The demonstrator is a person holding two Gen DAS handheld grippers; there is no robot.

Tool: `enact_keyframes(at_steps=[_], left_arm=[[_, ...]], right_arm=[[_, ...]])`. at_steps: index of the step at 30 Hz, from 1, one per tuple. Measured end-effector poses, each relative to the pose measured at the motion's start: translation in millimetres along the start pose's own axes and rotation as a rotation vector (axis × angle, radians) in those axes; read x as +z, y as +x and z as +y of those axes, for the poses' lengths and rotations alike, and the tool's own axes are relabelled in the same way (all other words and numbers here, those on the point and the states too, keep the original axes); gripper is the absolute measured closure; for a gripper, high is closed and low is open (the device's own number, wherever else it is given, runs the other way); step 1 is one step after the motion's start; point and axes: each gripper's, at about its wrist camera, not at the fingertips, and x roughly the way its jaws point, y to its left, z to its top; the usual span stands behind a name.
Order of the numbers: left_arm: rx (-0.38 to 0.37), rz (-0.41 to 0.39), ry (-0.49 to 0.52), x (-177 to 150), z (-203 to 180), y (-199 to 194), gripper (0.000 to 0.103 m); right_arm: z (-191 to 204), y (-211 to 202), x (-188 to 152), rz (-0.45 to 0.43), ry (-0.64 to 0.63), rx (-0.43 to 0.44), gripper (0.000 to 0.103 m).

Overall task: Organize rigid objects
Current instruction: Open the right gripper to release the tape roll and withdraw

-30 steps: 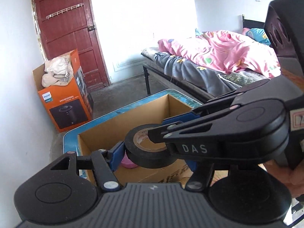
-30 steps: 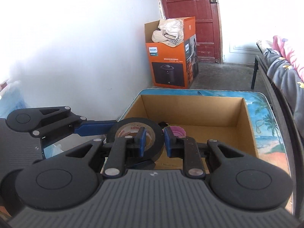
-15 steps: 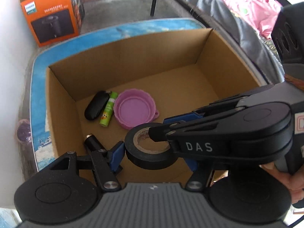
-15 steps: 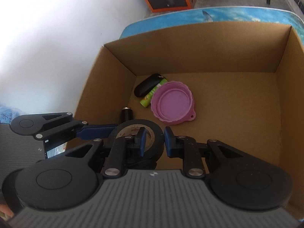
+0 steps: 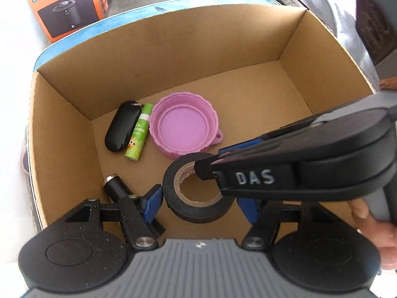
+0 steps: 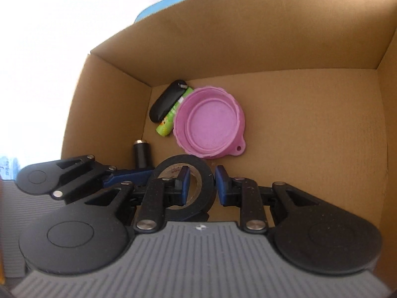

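- Tape roll [image 5: 198, 198], black, sits low inside the cardboard box [image 5: 173, 49], between the left gripper's [image 5: 202, 204] blue pads; contact there is unclear.
- Right gripper [image 6: 201, 186] straddles the roll's wall, one pad in the core, jaws opening, pads just off it.
- Beyond the roll: a pink lid [image 5: 184, 126], a green tube [image 5: 139, 134], a black case [image 5: 122, 126], a black plug [image 5: 115, 188].
- Only the left wrist view shows the person's fingers [image 5: 367, 221] and an orange carton [image 5: 64, 7] outside the box.
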Motion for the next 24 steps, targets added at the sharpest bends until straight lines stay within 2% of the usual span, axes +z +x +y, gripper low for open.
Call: enact_keyframes(at_steps=[4,14,18,22,24], left_arm=[[-0.005,-0.045,-0.01,-6,2,-8,0.036],[-0.002,-0.211,0.008,-27,-11,-69,0.034],[0.002,-0.32,0.055,-54,-22,-110,0.034],[0.002,-0.436,0.091,-99,-38,-143,0.03],[-0.011,-0.467,0.108,-124,-49,-148,0.029]], right_arm=[[-3,-17,-9,-0.059,0.013,0.047,0.077],[-9,-108,-53,-0.256,0.037,0.144,0.076],[-11,-165,-91,-0.371,0.005,0.184,0.076],[-15,-210,-150,-0.507,-0.045,0.182,0.073],[-21,-223,-178,-0.546,-0.048,0.17,0.071]])
